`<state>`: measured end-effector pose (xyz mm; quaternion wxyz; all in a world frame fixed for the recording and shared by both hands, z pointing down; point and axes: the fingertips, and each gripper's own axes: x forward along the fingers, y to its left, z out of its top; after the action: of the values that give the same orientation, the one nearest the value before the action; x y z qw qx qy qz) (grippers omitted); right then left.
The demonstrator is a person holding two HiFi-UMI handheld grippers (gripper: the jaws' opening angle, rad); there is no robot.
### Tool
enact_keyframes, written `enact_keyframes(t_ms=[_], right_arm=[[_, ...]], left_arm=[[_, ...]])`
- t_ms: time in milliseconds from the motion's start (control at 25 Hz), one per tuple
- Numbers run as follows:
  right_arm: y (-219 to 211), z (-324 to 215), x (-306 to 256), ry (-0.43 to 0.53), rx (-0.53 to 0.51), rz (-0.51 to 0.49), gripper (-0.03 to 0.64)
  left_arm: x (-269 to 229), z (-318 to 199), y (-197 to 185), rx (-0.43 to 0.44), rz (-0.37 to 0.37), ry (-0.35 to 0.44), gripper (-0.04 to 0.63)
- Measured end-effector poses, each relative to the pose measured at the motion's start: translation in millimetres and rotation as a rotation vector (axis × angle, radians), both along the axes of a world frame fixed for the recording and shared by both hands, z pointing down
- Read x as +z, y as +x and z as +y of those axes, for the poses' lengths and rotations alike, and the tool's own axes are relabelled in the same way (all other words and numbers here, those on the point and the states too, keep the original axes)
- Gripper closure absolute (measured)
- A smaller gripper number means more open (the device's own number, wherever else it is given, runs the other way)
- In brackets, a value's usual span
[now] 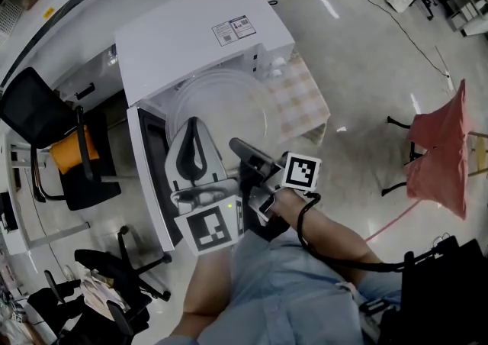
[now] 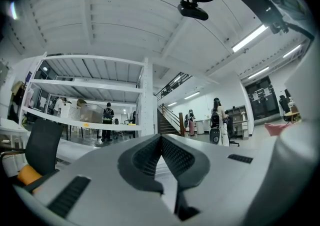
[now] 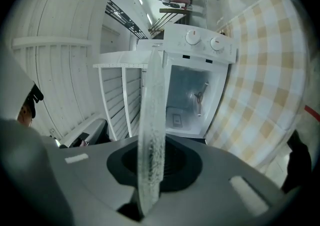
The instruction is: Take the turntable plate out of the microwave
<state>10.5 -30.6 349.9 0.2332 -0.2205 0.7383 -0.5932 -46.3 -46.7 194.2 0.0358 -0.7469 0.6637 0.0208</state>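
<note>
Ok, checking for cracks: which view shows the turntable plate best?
Head view: almost the whole round turntable plate shows. Right gripper view gives only its rim edge-on between the jaws; left gripper view shows none of it.

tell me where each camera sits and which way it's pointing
Head view: on the person's head, looking steeply down at the microwave, turntable plate, right forearm, left hand-held gripper and right hand-held gripper.
Left gripper view: on the left hand-held gripper, looking across the room at shelving; its shut, empty jaws show.
Right gripper view: on the right hand-held gripper, facing the open microwave; its jaws clamp the plate's edge.
Shared: head and right gripper views show microwave and plate.
</note>
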Motion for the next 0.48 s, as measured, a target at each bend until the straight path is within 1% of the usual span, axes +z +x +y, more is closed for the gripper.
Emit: enact_keyframes(t_ms=[280, 480], right_arm=[[4.1, -4.3, -18.9, 0.024, -0.002, -0.003, 0.589], [4.6, -22.3, -24.3, 0.029, 0.008, 0.001, 0.589]], left_arm=[[-17.7, -3.8, 2.1, 0.001, -0.011, 0.029, 0.588], [-20.5, -11.6, 4.6, 0.017, -0.018, 0.020, 0.588]])
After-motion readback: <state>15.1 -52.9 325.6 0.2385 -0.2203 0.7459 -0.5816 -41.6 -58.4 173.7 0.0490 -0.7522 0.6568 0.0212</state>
